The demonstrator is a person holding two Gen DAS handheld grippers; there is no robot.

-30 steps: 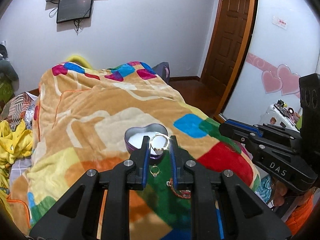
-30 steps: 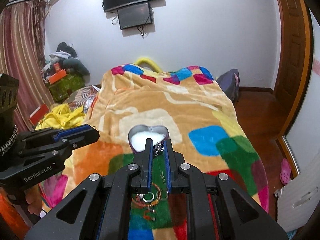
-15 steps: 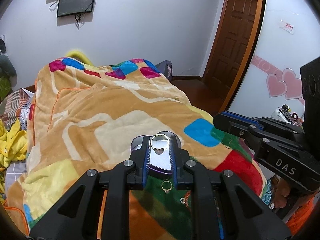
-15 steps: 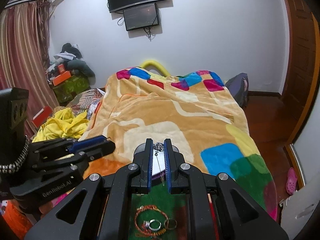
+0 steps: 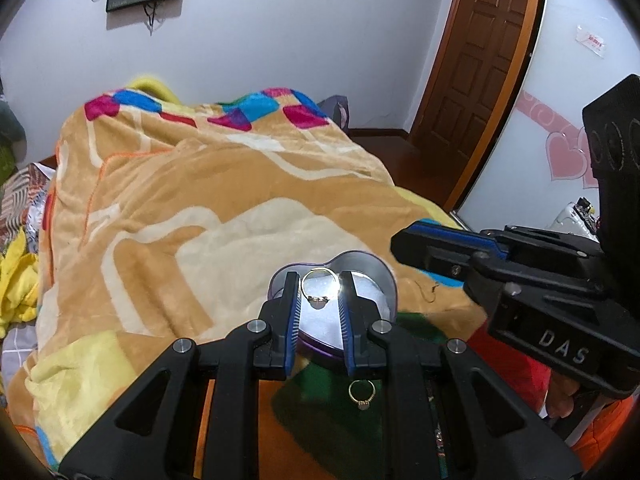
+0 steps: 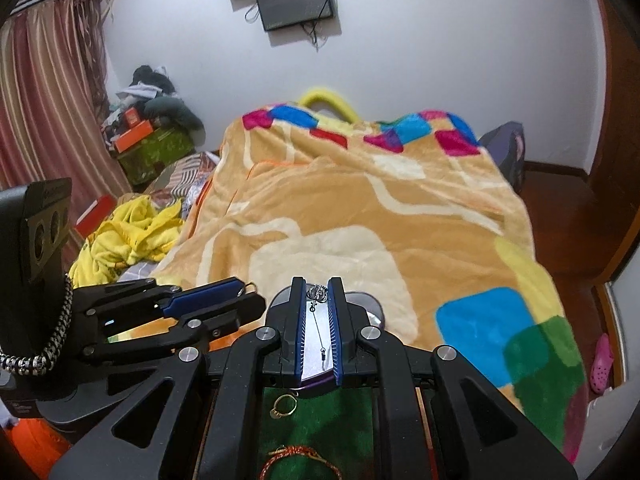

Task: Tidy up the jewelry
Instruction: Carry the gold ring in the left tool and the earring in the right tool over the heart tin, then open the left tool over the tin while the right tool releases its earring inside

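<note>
Over the heart tin (image 5: 362,276) on the bed, the left gripper (image 5: 319,300) pinches a ring (image 5: 318,284) and the right gripper (image 6: 317,306) clamps a chain (image 6: 319,322). Delivery seems underway; next, each must release squarely over the tin.

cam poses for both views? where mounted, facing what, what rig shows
Left wrist: on the left gripper, angled down along its fingers over the bed; it holds a ring above the heart tin; right gripper enters from the right.
Right wrist: on the right gripper, same heading; it pinches a chain over the tin; left gripper enters from the left.
Shared: tin, blanket, loose ring, wall screen.
</note>
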